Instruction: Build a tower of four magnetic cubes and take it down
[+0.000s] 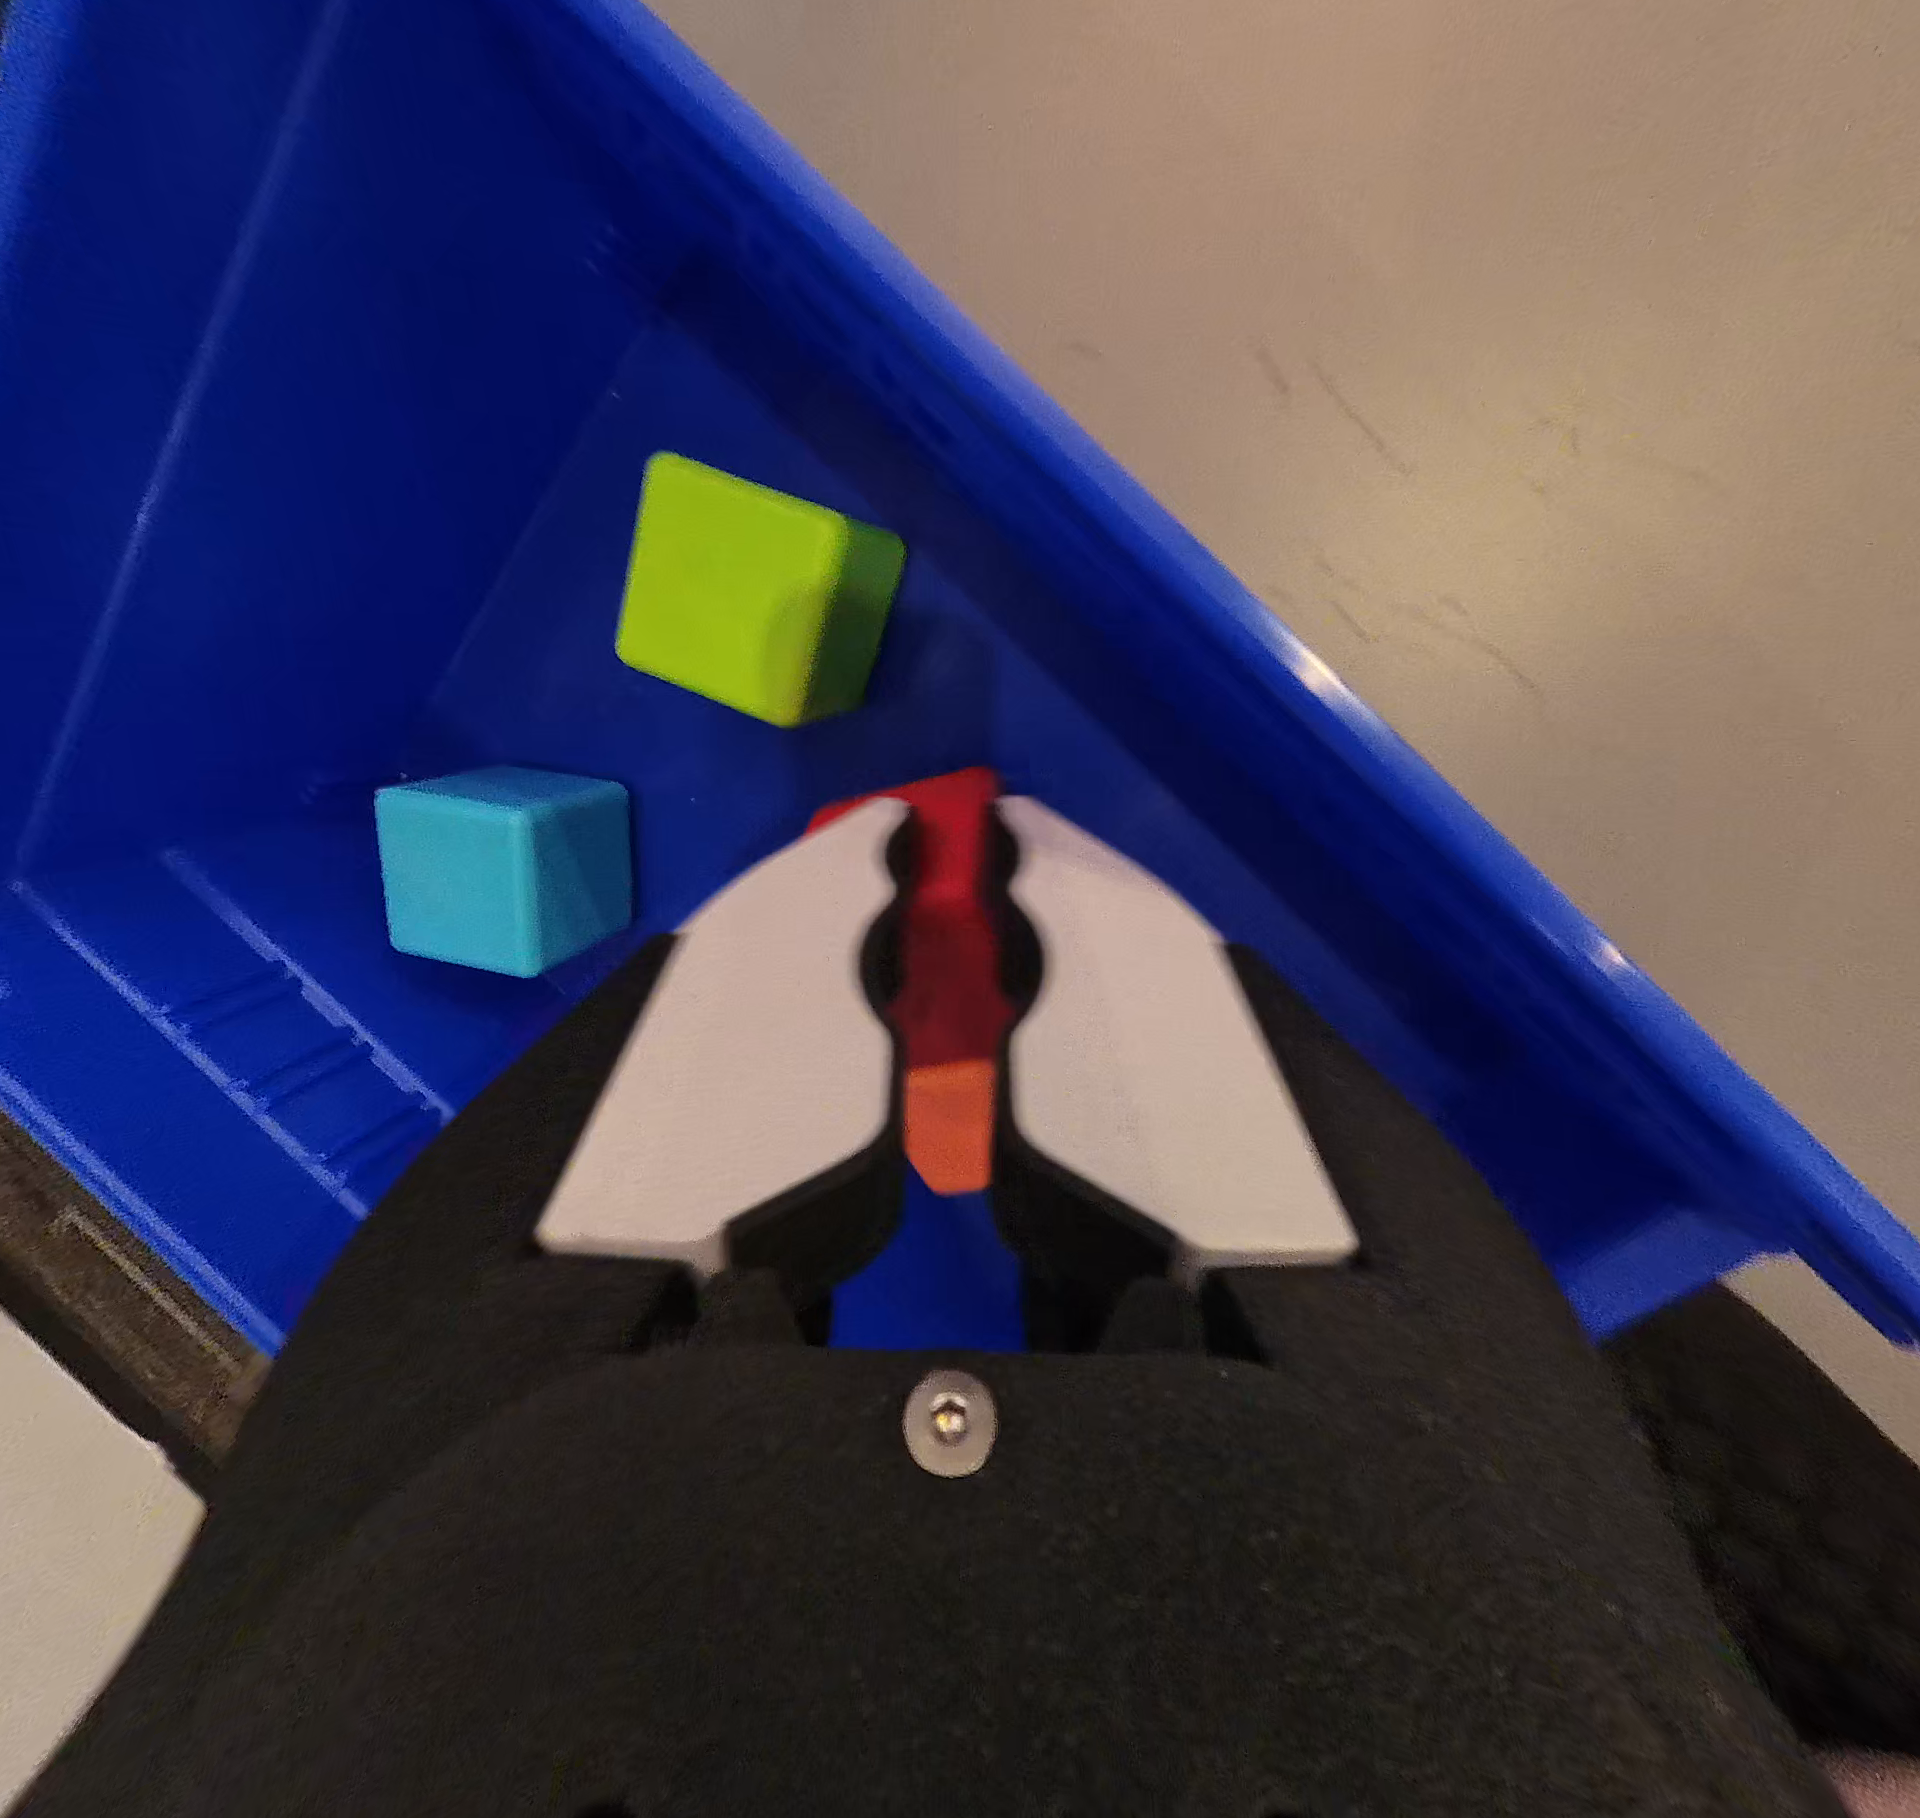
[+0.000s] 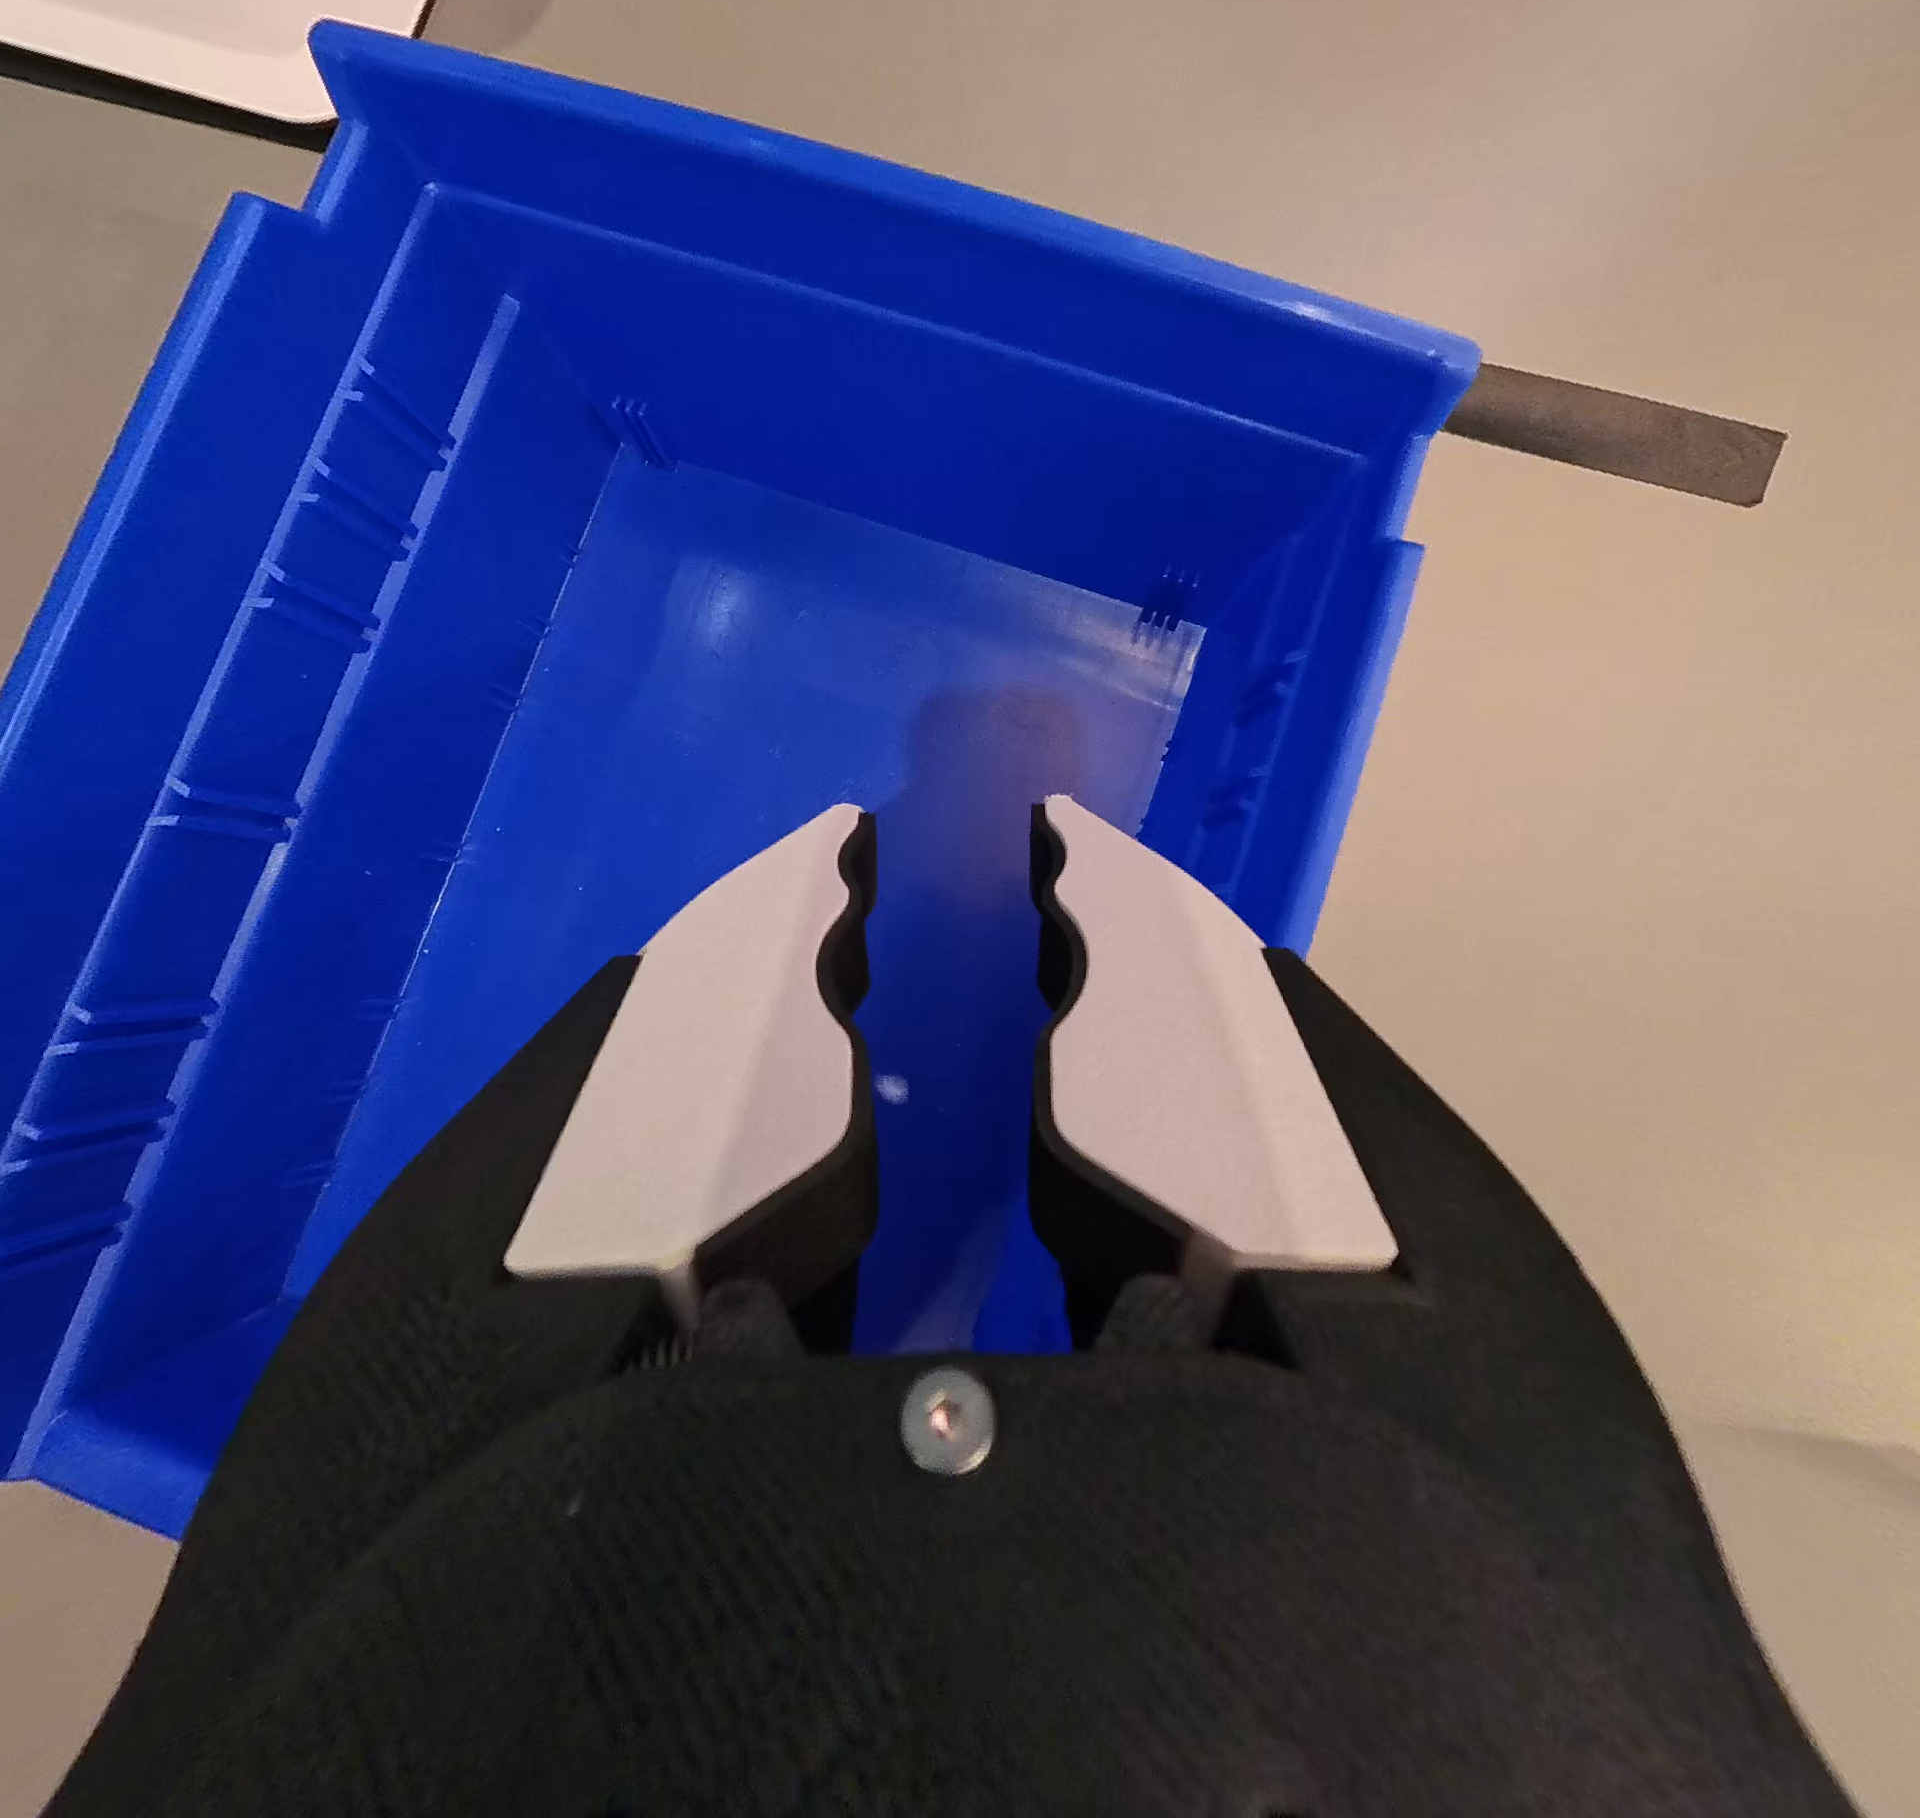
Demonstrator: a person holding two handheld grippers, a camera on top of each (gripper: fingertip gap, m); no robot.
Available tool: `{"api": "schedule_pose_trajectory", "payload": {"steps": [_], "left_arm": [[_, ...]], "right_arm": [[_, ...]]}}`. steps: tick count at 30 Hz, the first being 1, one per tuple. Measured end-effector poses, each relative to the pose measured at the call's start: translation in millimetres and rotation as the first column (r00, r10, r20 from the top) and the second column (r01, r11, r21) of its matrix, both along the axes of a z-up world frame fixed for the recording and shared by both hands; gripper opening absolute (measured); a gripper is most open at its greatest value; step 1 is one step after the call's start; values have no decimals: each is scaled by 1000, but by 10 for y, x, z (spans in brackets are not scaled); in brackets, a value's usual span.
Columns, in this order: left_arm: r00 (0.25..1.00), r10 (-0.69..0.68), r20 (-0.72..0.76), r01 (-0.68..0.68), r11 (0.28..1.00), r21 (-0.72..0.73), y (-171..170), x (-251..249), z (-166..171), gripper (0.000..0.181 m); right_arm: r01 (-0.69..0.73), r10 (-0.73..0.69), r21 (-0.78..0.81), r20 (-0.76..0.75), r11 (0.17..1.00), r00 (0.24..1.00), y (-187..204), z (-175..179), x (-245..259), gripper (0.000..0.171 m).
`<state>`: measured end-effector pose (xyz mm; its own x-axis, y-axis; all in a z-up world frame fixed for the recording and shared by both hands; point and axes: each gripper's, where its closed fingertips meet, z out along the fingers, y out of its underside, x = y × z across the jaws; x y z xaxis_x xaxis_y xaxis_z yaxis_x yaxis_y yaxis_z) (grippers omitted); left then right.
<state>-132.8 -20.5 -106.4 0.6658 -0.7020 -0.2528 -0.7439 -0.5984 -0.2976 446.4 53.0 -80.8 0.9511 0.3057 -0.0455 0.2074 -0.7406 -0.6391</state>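
Blue bin (image 1: 312, 418) — plain, ribbed walls; lime-green cube (image 1: 748, 584); light-blue cube (image 1: 499, 864); red cube (image 1: 951, 895), orange cube (image 1: 948, 1124); grippers — black with pale grey fingers (image 2: 727, 1020); beige table (image 2: 1558, 158).

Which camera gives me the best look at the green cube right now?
The left wrist view. There the green cube lies unobstructed on the floor of the blue bin, beyond the left gripper. The right wrist view shows only a blue bin with no cubes in sight.

No legible text, labels or numbers; left view perhaps too blurred.
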Motion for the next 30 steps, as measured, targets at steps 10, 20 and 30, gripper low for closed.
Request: {"api": "schedule_pose_trajectory", "payload": {"steps": [10,20,30], "left_arm": [[971,197,139,-188,979,-78,-129,-228,144,54],[857,515,7,-496,828,-262,-534,-484,-164,83],[864,498,68,-467,845,-260,-428,-417,-485,55]], "right_arm": [[2,-2,5,-8,1000,1000,-4,17,15,30],[-3,3,8,-20,1000,1000,-4,36,21,30],[-16,16,4,-37,1000,999,-2,28,-13,31]]}}
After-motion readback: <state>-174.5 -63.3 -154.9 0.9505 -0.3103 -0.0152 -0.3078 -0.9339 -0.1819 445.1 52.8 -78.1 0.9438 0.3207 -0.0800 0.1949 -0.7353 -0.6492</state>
